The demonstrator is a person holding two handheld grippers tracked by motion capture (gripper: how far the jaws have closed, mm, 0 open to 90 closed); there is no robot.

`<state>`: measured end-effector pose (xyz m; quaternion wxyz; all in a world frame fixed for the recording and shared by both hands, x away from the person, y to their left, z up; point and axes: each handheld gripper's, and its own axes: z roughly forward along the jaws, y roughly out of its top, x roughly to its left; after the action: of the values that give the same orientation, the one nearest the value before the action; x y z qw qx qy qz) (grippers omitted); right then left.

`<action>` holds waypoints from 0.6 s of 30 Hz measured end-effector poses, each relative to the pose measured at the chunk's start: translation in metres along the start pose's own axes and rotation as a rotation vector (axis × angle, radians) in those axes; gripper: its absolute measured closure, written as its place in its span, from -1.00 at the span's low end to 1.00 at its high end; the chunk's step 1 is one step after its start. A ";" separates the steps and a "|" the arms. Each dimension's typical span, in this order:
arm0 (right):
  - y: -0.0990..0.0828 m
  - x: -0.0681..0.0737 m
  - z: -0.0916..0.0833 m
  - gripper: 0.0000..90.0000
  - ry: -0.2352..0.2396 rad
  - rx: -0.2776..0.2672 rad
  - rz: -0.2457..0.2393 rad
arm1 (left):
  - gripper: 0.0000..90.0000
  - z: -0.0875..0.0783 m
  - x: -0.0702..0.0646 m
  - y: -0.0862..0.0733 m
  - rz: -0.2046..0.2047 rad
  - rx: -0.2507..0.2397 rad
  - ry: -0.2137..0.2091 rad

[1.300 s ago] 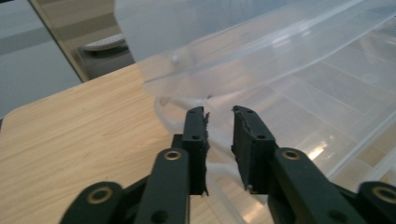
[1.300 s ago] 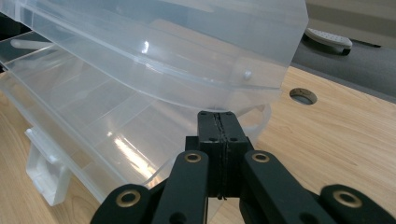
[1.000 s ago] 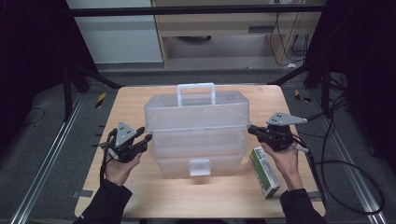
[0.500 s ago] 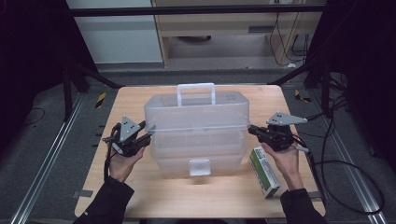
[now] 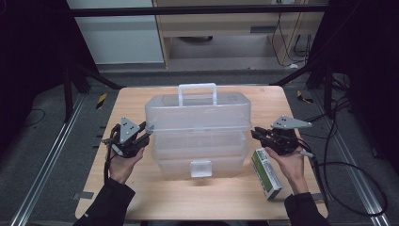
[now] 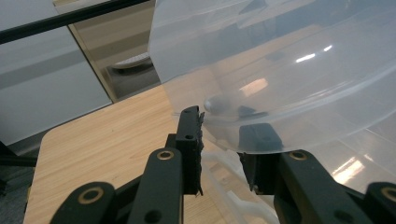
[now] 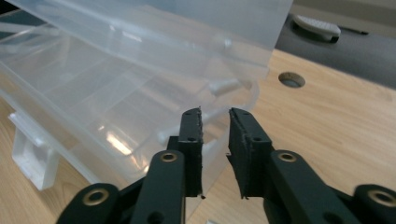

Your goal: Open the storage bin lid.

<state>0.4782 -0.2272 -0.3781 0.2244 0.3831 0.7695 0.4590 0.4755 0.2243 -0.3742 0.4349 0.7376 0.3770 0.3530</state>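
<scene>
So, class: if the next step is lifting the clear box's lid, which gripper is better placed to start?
Probably the left gripper: its jaws already straddle the lid's rim at the clear storage box's end. The right gripper is open beside the other end, holding nothing, near the green-and-white carton.

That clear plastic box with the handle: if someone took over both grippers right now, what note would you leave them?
Left gripper: open, jaws straddling the lid's left edge; grip not yet closed.
Right gripper: open, holding nothing, by the box's right end; contact unclear.
The box sits mid-table, handle up, front latch facing the person. The lid looks slightly raised.
A green and white carton lies by the right hand.
Left to do, probably: grip both ends and open the lid fully.
</scene>
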 end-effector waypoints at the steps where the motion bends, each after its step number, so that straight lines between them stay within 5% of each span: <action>1: -0.001 0.000 0.000 0.58 -0.002 0.005 -0.001 | 0.55 0.000 0.000 0.000 -0.002 0.000 0.000; 7: -0.018 -0.002 0.001 0.44 -0.005 0.064 0.021 | 0.55 0.000 0.000 0.000 -0.006 0.004 -0.002; 18: -0.028 0.006 0.011 0.54 0.038 0.107 0.018 | 0.55 0.000 0.000 0.000 -0.008 0.005 -0.001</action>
<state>0.4719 -0.2245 -0.4076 0.1849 0.3928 0.7936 0.4263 0.4759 0.2246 -0.3740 0.4347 0.7372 0.3805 0.3503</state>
